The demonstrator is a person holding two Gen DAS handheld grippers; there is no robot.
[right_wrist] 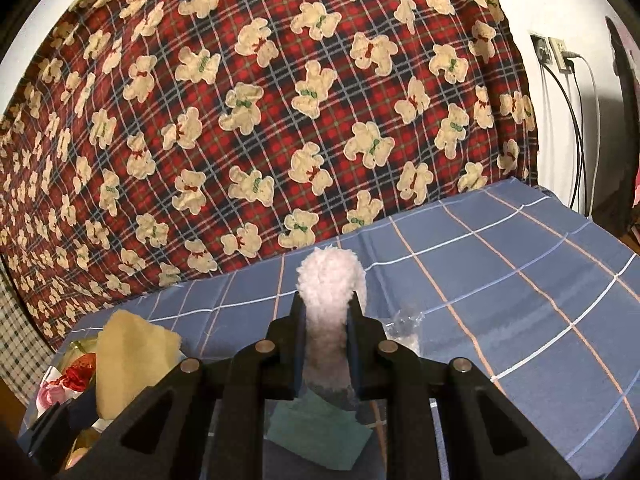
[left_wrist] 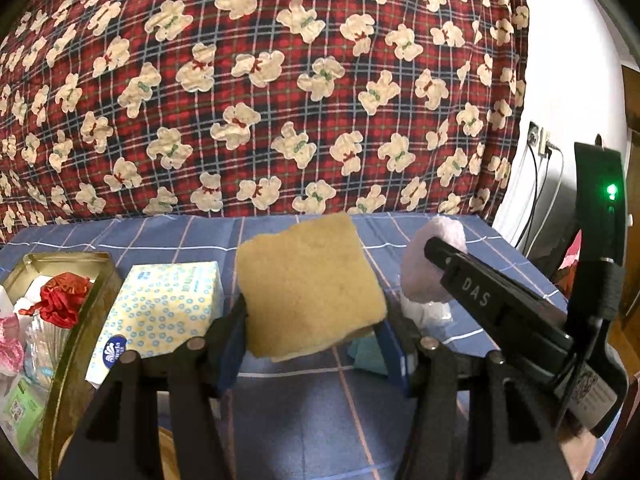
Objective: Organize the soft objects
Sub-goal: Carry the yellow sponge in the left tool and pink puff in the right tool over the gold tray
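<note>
Partly, yellow sponge (left_wrist: 308, 284) hides teal cloth (left_wrist: 366, 354).

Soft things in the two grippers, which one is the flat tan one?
The square tan sponge in the left gripper. The right gripper pinches a fluffy white pom-pom-like puff, rounded rather than flat.

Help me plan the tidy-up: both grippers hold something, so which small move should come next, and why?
Probably swing the left gripper toward the gold tin and drop the yellow sponge in. The tin stands open at its left, beyond the tissue pack, already holding soft items, while the right gripper is shut on the white fluffy piece.
</note>
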